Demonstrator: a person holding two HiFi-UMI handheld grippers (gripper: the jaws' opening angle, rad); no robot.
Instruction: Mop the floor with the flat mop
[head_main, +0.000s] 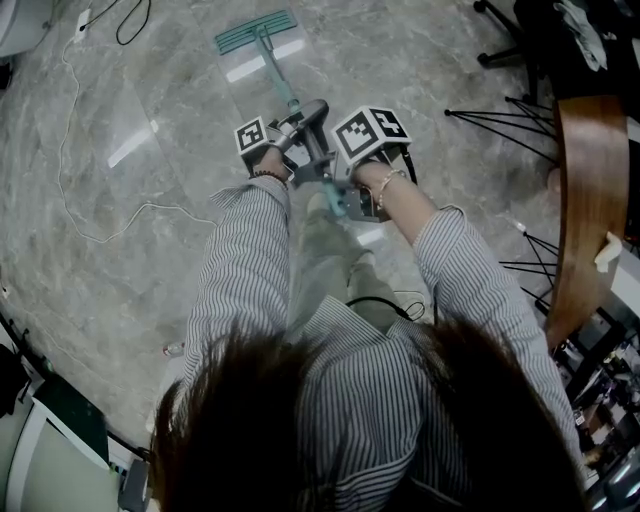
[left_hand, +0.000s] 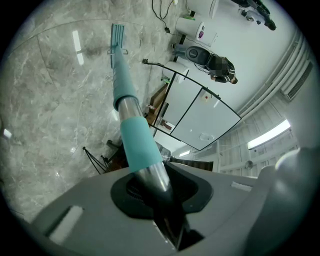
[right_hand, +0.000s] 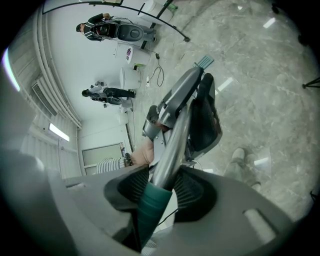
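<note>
The flat mop has a teal head lying on the grey marble floor ahead of me, and a teal and silver handle running back to my hands. My left gripper is shut on the handle, further down the pole. Behind it, my right gripper is shut on the handle's upper end. In the left gripper view the mop head shows far down the pole. In the right gripper view the left gripper is seen ahead on the pole, with the mop head beyond.
A white cable snakes over the floor at left. A curved wooden table with black wire legs stands at right. Chair legs are at top right. A glass partition and white appliances lie further off.
</note>
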